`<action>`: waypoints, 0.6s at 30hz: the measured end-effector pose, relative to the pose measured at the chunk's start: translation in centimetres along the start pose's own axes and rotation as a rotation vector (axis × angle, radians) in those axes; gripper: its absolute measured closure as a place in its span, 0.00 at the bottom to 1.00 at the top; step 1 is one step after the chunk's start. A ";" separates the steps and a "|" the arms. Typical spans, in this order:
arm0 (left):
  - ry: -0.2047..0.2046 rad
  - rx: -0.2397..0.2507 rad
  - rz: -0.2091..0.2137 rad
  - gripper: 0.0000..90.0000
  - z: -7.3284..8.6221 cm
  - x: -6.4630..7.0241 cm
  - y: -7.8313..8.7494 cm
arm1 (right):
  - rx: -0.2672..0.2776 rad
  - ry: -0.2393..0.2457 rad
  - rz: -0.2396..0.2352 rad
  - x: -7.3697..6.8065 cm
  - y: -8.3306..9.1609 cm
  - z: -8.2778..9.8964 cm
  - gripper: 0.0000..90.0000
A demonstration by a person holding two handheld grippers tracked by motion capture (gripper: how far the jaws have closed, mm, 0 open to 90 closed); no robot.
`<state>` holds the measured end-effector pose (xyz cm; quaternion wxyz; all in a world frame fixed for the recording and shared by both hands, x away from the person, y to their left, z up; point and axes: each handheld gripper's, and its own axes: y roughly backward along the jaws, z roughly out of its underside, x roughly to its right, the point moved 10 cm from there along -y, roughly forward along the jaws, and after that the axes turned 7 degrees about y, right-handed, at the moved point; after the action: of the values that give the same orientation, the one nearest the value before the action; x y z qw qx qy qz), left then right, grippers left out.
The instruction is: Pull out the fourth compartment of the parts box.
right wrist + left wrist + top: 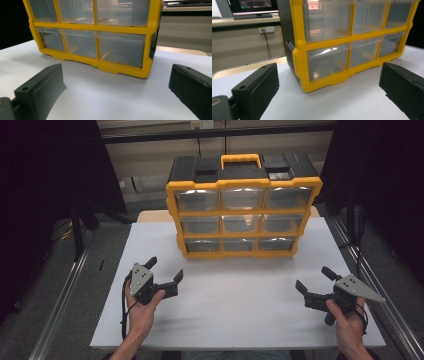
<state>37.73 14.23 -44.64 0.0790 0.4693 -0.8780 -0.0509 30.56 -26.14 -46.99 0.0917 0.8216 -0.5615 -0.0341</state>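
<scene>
a yellow and black drawer organizer point(243, 205) stands upright at the far edge of the white table point(240, 320), centred between the side edges, its nine clear drawers facing the person. all nine drawers look pushed in, and from here i cannot tell what, if anything, lies inside them.

the left gripper point(165, 270) sits near the left edge, toward the near side, well apart from the organizer, jaws spread wide and holding nothing. in the left gripper view the organizer's lower left corner point(302, 86) lies ahead between the two black jaws. the right gripper point(314, 279) rests near the right edge, also with jaws wide apart and empty; in the right gripper view it looks at the lower right drawer point(121, 51).

this reads as the opening step: both grippers poised, neither yet touching the organizer. the likely next move is a reach forward to one drawer front. that calls for lining the jaws up on the thin drawer lip, closing gently, and pulling straight out, perhaps with the other gripper steadying the frame so the organizer does not slide.
</scene>
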 end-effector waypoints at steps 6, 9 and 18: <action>-0.021 0.022 -0.001 0.03 -1.0 0.2 -0.7 | 0.000 -0.002 0.002 0.1 -0.1 0.0 0.00; -0.029 0.024 0.013 0.03 -1.3 0.7 -1.1 | 0.002 0.004 -0.003 0.0 -0.1 -0.1 0.00; -0.110 0.010 -0.003 0.02 -1.7 0.5 -2.0 | 0.004 0.025 -0.015 -0.7 -0.1 -0.3 0.00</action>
<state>39.41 12.70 -43.25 0.0282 0.4674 -0.8806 -0.0725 30.45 -25.44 -46.71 0.0968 0.8265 -0.5541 -0.0231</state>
